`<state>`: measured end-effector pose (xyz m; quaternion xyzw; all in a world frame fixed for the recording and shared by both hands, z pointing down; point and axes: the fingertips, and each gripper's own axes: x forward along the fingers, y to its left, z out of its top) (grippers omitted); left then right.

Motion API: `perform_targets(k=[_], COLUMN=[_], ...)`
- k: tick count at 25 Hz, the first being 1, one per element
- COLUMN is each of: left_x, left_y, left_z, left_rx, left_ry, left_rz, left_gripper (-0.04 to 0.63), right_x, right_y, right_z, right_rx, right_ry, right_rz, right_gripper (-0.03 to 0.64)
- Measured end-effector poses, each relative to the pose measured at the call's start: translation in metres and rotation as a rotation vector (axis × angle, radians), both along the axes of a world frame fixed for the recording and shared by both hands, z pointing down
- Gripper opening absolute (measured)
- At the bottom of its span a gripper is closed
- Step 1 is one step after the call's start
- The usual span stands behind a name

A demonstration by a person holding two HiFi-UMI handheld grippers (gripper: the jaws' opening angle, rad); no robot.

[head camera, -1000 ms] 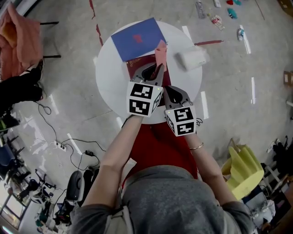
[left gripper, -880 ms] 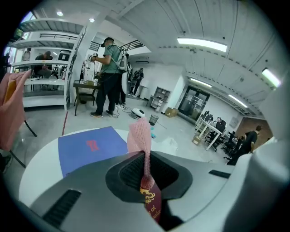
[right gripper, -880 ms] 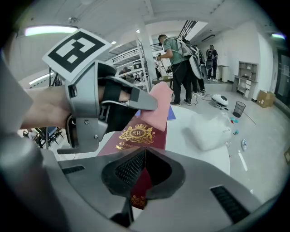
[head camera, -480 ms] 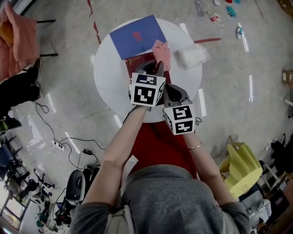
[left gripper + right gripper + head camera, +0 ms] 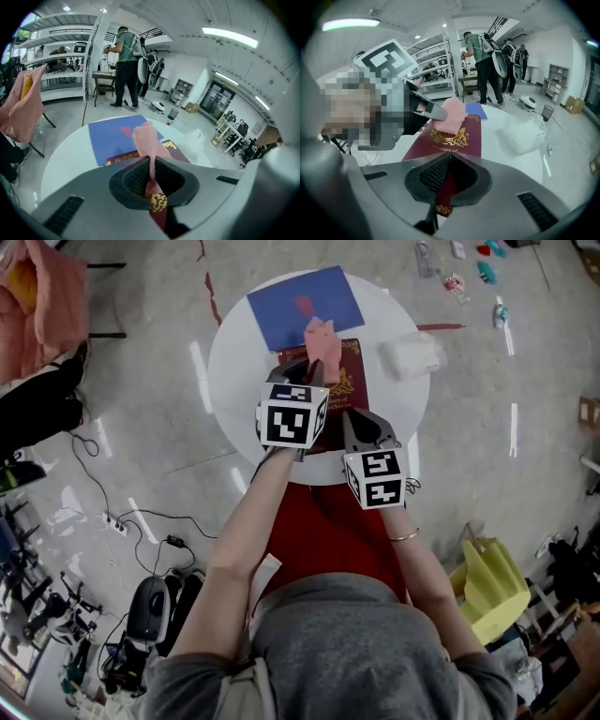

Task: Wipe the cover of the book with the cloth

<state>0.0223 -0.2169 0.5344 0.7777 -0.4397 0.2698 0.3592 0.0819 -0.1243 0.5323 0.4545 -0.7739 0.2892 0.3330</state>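
A maroon book (image 5: 349, 382) with a gold crest lies on the round white table (image 5: 234, 381). Its far end rests against a blue book (image 5: 300, 304). My left gripper (image 5: 314, 381) is shut on a pink cloth (image 5: 323, 341), which hangs from the jaws (image 5: 151, 161) onto the maroon cover near the blue book's edge (image 5: 112, 138). The right gripper (image 5: 362, 424) is shut on the near edge of the maroon book (image 5: 454, 136), whose cover runs out from between the closed jaws (image 5: 450, 159). In the right gripper view the cloth (image 5: 452, 112) sits just above the crest.
A crumpled white plastic bag (image 5: 412, 356) lies on the table to the right of the books. A pink garment (image 5: 42, 296) hangs on a chair at the left. Cables and a power strip (image 5: 117, 526) lie on the floor. People stand at shelves (image 5: 124, 65) behind.
The left gripper has carried the cloth away from me along the maroon cover, up to the blue book's edge. The right gripper has kept its hold at the near edge.
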Motion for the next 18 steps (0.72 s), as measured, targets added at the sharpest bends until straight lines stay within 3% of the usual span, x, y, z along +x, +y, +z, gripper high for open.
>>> perform_targets(k=[18], left_x=[-0.100], left_y=[0.024], left_z=[0.003], left_rx=[0.004], left_ry=[-0.073], left_rz=[-0.128], left_gripper=[0.034], right_x=[0.005], right_y=[0.008], right_z=[0.001], right_rx=[0.008], right_ry=[0.060], right_rz=[0.070], right_gripper=[0.029])
